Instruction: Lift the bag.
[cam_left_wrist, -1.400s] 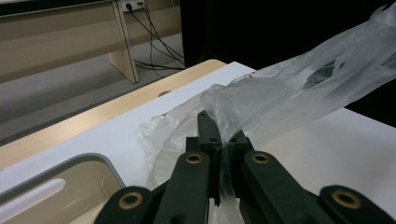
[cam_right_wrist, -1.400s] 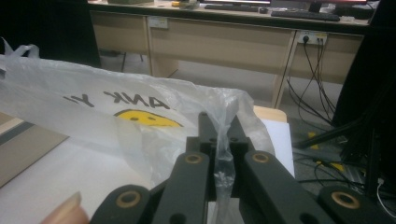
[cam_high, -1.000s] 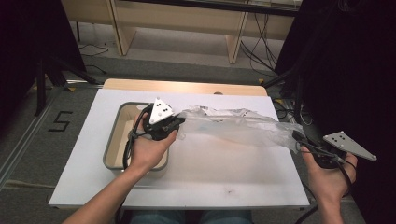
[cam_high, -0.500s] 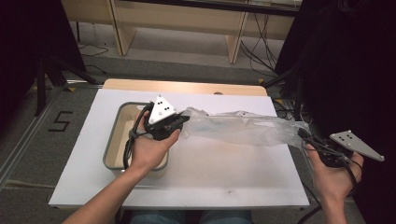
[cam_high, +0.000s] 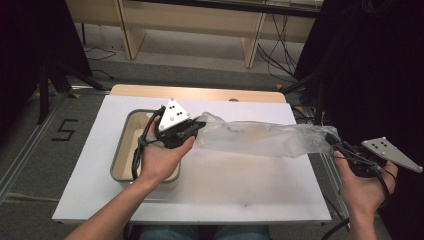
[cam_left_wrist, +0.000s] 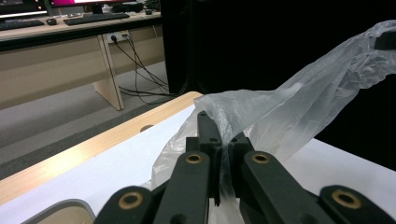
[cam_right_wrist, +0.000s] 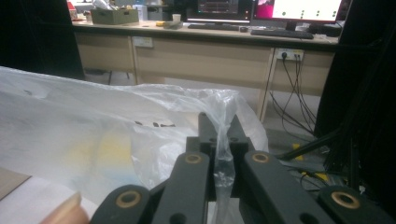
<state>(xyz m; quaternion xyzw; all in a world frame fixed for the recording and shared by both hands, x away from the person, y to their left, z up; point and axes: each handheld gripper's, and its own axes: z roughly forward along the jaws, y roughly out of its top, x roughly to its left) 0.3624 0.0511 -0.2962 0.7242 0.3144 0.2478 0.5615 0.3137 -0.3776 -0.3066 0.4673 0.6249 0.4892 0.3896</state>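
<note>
White board (cam_high: 240, 185) over a pale wooden table (cam_high: 200, 93), grey floor around it, a taped "5" (cam_high: 65, 130) at 9 o'clock of the board. Beyond, at 12 o'clock, wooden desks (cam_high: 190, 20) with cables (cam_high: 272, 50) trailing underneath; in the right gripper view, monitors (cam_right_wrist: 299, 9) and keyboards (cam_right_wrist: 275, 32) along a far desk. Dark curtains at 10 and 2 o'clock.

Clear plastic bag (cam_high: 260, 139) stretched taut above the board from centre out past its 3 o'clock edge, held off the surface. Left gripper (cam_high: 192, 131) pressed together on the bag's near end, film pinched between the black jaws in the left gripper view (cam_left_wrist: 224, 154). Right gripper (cam_high: 332, 145) likewise clamped on the far end, a twisted fold of film caught between its jaws (cam_right_wrist: 223, 154). Grey-rimmed tray (cam_high: 120, 155) at 9 o'clock of the board, under the left hand (cam_high: 157, 160).

Tray interior partly covered by hand and cable. Dark print on the bag (cam_right_wrist: 149, 124) too blurred to read. Right hand (cam_high: 362, 190) cut off at the lower edge. A blurred fingertip (cam_right_wrist: 65, 210) at 7 o'clock of the right gripper view
</note>
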